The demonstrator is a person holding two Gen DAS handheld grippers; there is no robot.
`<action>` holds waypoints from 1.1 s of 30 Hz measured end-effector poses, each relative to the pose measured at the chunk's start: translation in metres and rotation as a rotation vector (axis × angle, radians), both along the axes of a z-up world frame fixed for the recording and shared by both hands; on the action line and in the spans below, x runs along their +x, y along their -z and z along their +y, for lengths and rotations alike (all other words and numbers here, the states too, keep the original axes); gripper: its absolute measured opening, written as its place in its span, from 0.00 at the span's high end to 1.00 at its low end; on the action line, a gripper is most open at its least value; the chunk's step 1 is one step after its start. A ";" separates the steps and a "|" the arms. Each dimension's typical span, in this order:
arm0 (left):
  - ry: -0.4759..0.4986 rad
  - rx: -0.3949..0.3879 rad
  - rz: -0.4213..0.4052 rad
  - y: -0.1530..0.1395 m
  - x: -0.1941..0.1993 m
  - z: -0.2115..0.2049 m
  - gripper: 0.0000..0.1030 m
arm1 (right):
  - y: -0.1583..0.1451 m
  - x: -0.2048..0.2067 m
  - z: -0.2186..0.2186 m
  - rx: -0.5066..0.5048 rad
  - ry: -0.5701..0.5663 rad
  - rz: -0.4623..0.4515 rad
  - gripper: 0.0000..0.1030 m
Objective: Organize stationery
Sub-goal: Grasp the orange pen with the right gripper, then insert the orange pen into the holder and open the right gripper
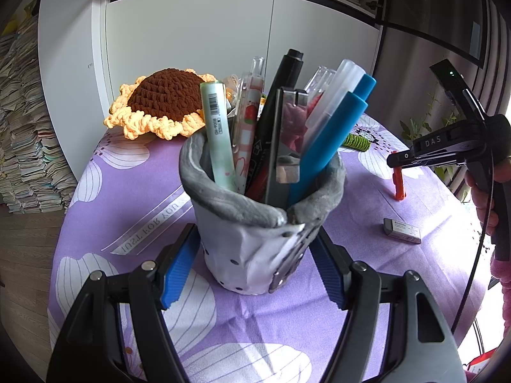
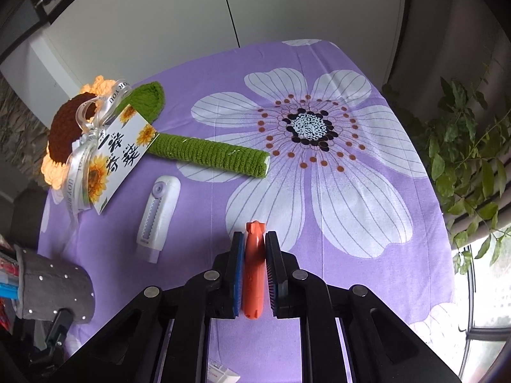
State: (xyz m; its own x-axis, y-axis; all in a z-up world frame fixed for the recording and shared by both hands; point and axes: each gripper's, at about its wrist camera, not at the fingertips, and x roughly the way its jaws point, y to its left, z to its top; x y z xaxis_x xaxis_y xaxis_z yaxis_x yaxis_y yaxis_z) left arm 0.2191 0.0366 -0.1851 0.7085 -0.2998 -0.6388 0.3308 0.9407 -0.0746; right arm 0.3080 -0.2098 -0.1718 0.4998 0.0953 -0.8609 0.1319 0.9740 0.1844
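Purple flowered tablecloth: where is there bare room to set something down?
The purple flowered tablecloth lies bare right of the green crocheted stem. It is crowded left, around the white correction-tape dispenser, crocheted sunflower and grey fabric pen holder.

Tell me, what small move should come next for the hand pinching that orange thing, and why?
Probably lift it: the right gripper is shut on the orange pen, which still reaches the purple cloth, and the left gripper steadies the grey cup for it.
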 end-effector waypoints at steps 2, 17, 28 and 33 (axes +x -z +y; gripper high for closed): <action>0.000 0.000 0.000 0.000 0.000 0.000 0.32 | -0.009 -0.010 0.000 0.027 -0.011 -0.022 0.86; 0.000 0.000 0.001 0.000 0.000 0.000 0.32 | -0.115 -0.090 0.081 0.108 -0.311 -0.331 0.86; 0.000 -0.001 0.001 0.000 0.001 0.000 0.32 | -0.124 -0.092 0.154 0.162 -0.545 -0.409 0.86; 0.000 -0.001 0.001 0.000 0.001 0.000 0.32 | -0.108 -0.073 0.160 0.179 -0.532 -0.365 0.86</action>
